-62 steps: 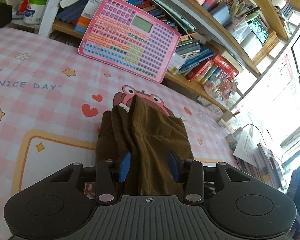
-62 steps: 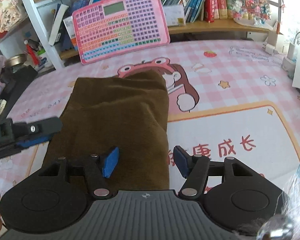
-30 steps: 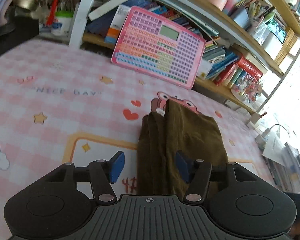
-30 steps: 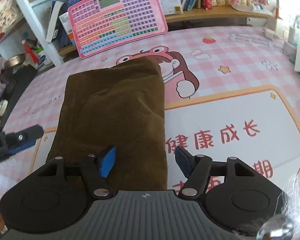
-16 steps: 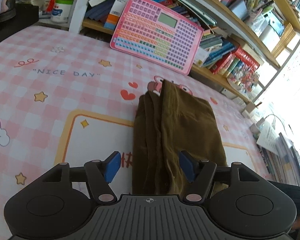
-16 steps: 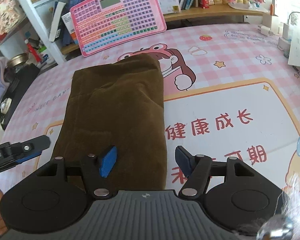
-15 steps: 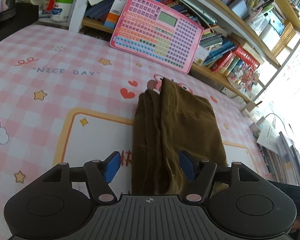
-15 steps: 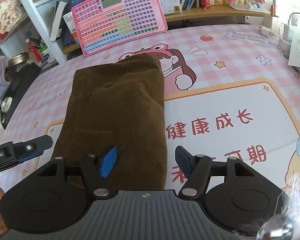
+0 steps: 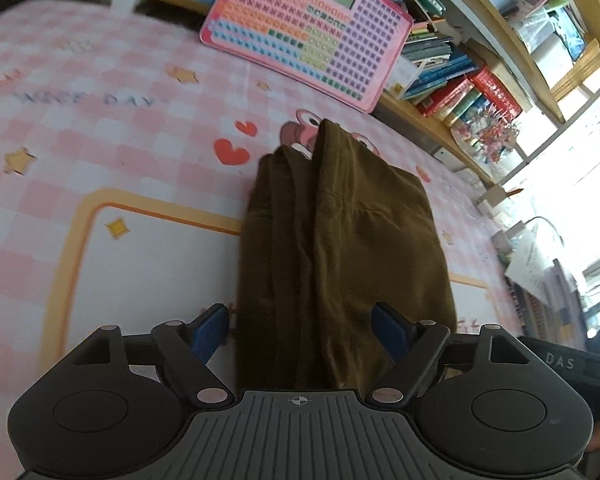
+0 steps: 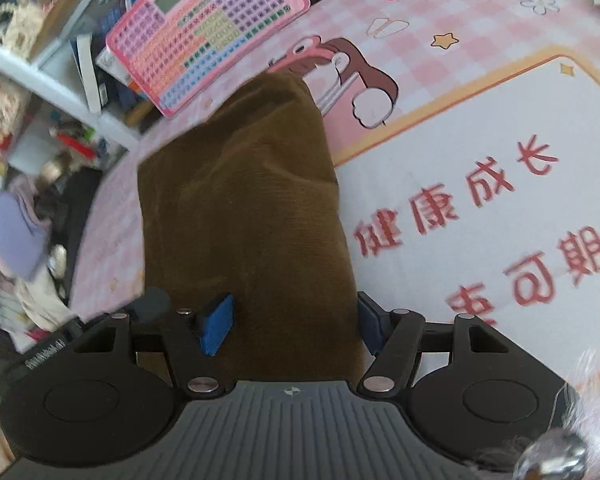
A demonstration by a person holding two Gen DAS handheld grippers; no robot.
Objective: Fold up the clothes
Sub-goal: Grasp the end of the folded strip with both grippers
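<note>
Surface [image 9: 100, 256]: pink checked mat, cartoon print. Pink keypad board [image 9: 308, 28] leans on the shelf [image 9: 452, 124] at the far edge. Brown cloth [image 9: 340, 248] lies folded lengthwise on the surface, stacked folds along its left side. Left gripper [image 9: 302, 330]: jaws wide, straddling the cloth's near end, pads [image 9: 210, 330] clear of it, gripping nothing. Right gripper [image 10: 292, 326]: jaws wide over the cloth's [image 10: 240, 220] near end, right pad at its edge; contact unclear.

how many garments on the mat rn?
1: a brown folded garment lying on the pink mat, between the pads of both open tools. Its layers could hide another piece.
</note>
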